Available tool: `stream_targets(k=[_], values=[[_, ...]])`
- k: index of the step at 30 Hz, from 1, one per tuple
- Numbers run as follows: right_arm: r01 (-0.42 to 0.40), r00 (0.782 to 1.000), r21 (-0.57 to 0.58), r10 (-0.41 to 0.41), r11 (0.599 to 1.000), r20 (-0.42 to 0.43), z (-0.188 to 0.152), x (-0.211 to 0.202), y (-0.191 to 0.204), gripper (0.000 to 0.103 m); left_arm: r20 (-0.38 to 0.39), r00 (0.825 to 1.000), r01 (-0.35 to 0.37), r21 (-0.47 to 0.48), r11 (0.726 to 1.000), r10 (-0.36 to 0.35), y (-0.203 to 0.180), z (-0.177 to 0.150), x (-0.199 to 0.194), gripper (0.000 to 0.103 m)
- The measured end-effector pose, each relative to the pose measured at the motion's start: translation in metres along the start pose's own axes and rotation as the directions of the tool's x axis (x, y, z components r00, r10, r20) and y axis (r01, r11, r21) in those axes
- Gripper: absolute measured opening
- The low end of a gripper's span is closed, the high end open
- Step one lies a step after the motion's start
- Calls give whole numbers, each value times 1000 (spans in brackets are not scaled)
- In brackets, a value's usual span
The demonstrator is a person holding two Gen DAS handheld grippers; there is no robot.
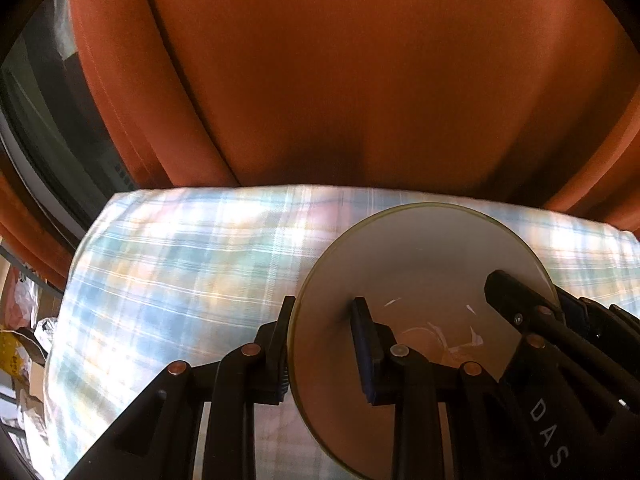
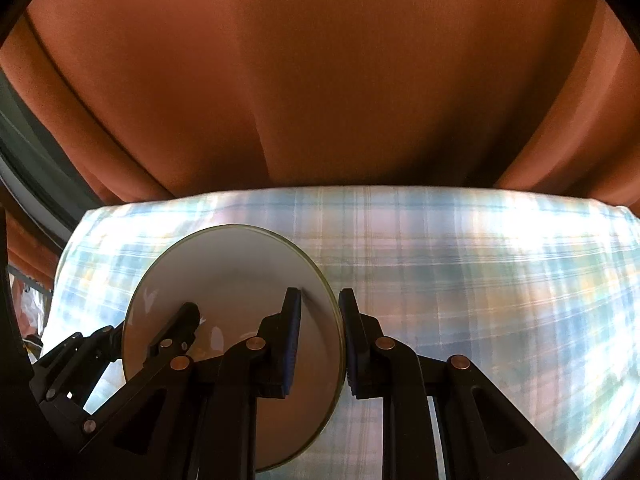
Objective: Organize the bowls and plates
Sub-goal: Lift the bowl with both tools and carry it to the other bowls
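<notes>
Curtain (image 1: 360, 80) in rust orange is filling the background, and below it a plaid cloth (image 1: 180, 260) is covering the surface. Above that cloth a white plate (image 1: 420, 264) is being pinched at opposite rim edges by the left gripper (image 1: 324, 344) and the right gripper (image 2: 320, 340). If the hands are drawn apart or twisted unevenly, the glossy rim is likely being risked slipping free.
</notes>
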State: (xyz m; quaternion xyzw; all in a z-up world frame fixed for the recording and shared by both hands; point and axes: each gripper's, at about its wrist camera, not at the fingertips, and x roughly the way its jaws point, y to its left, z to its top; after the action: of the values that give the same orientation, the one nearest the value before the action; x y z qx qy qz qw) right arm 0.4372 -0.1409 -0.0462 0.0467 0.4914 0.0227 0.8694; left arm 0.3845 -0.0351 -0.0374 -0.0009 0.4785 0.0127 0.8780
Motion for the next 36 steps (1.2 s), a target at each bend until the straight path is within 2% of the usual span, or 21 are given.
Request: stream_targets(k=[11, 21, 28, 36], values=[[15, 996, -15, -13, 1000, 92, -6, -83, 27, 23, 97, 995, 25, -6, 1000, -24, 28, -4, -81, 25], [48, 985, -1, -47, 999, 164, -36, -154, 47, 23, 163, 984, 63, 36, 997, -68, 43, -25, -145, 26], [76, 976, 38, -82, 996, 200, -67, -187, 54, 23, 184, 977, 89, 82, 993, -103, 43, -42, -164, 26], [84, 969, 67, -97, 994, 227, -105, -217, 44, 23, 207, 971, 94, 117, 989, -116, 30, -70, -188, 27]])
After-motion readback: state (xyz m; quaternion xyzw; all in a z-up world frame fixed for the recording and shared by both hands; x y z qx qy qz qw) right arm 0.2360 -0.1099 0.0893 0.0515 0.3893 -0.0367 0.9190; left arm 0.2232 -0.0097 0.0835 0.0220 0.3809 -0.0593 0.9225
